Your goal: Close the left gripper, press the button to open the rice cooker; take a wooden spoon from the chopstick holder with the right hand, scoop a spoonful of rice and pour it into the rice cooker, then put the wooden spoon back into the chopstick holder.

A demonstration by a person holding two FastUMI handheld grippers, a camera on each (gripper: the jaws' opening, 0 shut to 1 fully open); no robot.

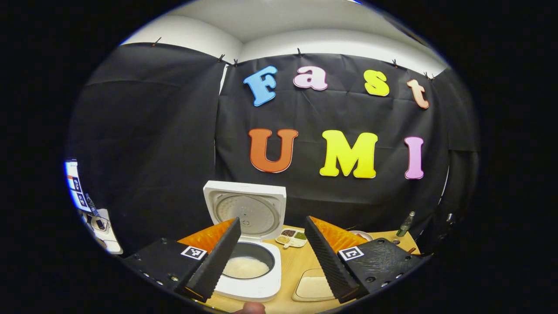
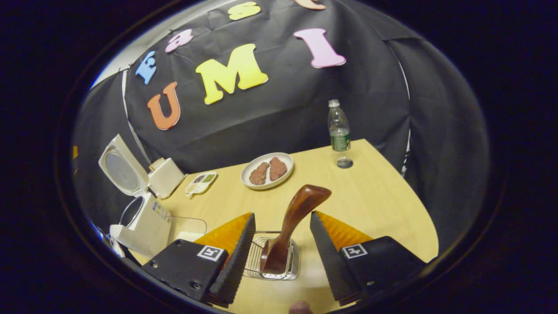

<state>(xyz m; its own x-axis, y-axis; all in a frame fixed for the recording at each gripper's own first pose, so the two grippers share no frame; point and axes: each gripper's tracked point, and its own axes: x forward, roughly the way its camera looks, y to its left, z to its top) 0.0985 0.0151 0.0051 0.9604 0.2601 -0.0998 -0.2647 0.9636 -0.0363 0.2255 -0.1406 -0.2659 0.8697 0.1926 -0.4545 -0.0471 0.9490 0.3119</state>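
Spotted a glossy dark wooden spoon (image 2: 293, 220) standing bowl-down in a wire-mesh chopstick holder (image 2: 273, 258), smack between the fingers of the right claw (image 2: 279, 244). Gaped wide, touched nothing. Left claw (image 1: 272, 257) spread wide too, gripped nothing. Just ahead of it, sat a boxy white rice cooker (image 1: 250, 261) on the pale wood bench (image 2: 375, 205), lid up, grainy white rice inside. Off to its right, shallow tray of rice (image 1: 313, 285).

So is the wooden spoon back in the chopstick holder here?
Yes. The wooden spoon stands bowl-down inside the wire chopstick holder, between the open fingers of the right gripper, touching neither.
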